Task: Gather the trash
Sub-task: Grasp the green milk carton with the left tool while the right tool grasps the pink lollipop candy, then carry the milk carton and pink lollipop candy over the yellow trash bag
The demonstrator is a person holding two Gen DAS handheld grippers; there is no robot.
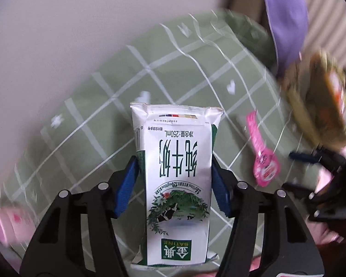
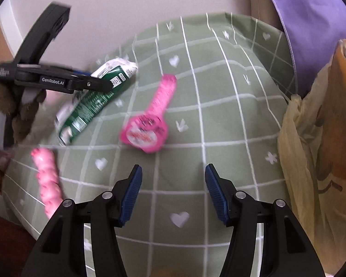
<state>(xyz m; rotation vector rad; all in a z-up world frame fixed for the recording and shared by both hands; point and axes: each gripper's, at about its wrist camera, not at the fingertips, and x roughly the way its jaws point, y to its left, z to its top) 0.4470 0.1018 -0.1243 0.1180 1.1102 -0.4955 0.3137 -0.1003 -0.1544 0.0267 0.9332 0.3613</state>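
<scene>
left claw [image 1: 174, 180] grips milk carton [image 1: 176, 184], bg blurred

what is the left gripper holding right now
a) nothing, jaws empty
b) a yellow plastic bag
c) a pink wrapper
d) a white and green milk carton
d: in the left wrist view the blue pads of the left gripper press both sides of the milk carton, while the pink wrapper lies loose on the green checked cloth.

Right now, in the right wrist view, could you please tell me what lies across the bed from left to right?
Left gripper holding the milk carton → pink twisted wrapper → pink lollipop-shaped wrapper → yellow bag.
</scene>
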